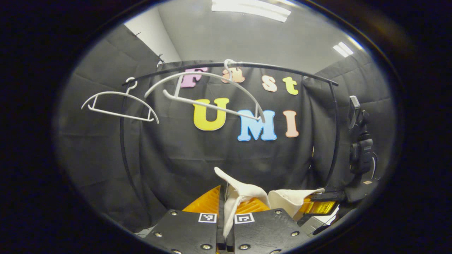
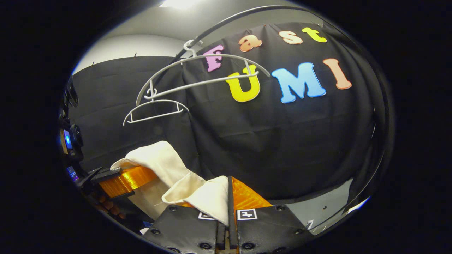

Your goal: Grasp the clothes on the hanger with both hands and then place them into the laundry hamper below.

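Note:
A cream garment (image 1: 243, 192) is pinched between the orange fingers of my left gripper (image 1: 226, 201), which is shut on it. Its other end runs right to my right gripper (image 1: 319, 206). In the right gripper view the garment (image 2: 201, 192) is clamped between the fingers of my right gripper (image 2: 229, 197), also shut on it. The cloth drapes leftward over my left gripper (image 2: 127, 180). Two bare white hangers (image 1: 120, 106) (image 1: 212, 91) hang on the black rail (image 1: 275, 67) above, the nearer one tilted. They appear again in the right gripper view (image 2: 155, 109) (image 2: 201, 74).
The rail's curved black posts (image 1: 123, 148) stand before the booth's black cloth wall. A black camera mount (image 1: 360, 148) stands at the right of the left gripper view. A hand (image 2: 109, 206) holds the left gripper. A device with a lit screen (image 2: 69, 139) sits at the far left.

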`<state>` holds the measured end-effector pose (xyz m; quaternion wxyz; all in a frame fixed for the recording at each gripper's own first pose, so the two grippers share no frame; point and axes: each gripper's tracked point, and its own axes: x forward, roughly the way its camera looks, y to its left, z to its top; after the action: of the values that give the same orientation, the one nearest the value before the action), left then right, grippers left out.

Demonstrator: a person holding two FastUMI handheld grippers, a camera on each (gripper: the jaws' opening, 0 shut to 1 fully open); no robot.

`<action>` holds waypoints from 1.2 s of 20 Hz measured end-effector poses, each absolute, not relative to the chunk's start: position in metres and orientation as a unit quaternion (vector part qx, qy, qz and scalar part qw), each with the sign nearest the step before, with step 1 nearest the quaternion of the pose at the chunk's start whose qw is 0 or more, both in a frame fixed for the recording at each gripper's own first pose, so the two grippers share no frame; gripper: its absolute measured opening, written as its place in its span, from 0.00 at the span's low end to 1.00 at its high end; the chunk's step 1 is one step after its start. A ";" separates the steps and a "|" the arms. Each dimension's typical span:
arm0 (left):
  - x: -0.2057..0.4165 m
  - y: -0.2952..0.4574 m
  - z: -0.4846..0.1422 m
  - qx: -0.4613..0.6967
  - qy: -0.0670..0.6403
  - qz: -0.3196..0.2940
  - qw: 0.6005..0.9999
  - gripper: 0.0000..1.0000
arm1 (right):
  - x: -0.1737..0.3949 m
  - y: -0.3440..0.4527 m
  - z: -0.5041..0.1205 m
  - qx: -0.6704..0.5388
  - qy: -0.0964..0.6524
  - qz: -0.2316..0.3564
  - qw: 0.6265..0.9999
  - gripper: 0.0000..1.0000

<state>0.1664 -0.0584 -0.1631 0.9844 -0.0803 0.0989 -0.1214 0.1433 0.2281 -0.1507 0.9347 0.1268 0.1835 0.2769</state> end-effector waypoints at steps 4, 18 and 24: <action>0.164 -0.070 -0.223 -0.082 0.147 -0.119 0.979 0.02 | 0.130 0.227 -0.212 0.120 0.236 0.263 0.928 0.10; 0.100 -0.095 -0.384 -0.056 0.296 -0.135 0.944 0.02 | 0.071 0.168 -0.367 0.058 0.371 0.172 0.911 0.09; 0.067 -0.103 -0.452 -0.028 0.387 -0.144 0.910 0.04 | 0.062 0.157 -0.385 0.044 0.388 0.151 0.908 0.05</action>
<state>0.0667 -0.1030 -0.4520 0.9102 -0.0282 0.3871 -0.1444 0.0620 0.1568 -0.3854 0.9080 0.0436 0.3882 0.1512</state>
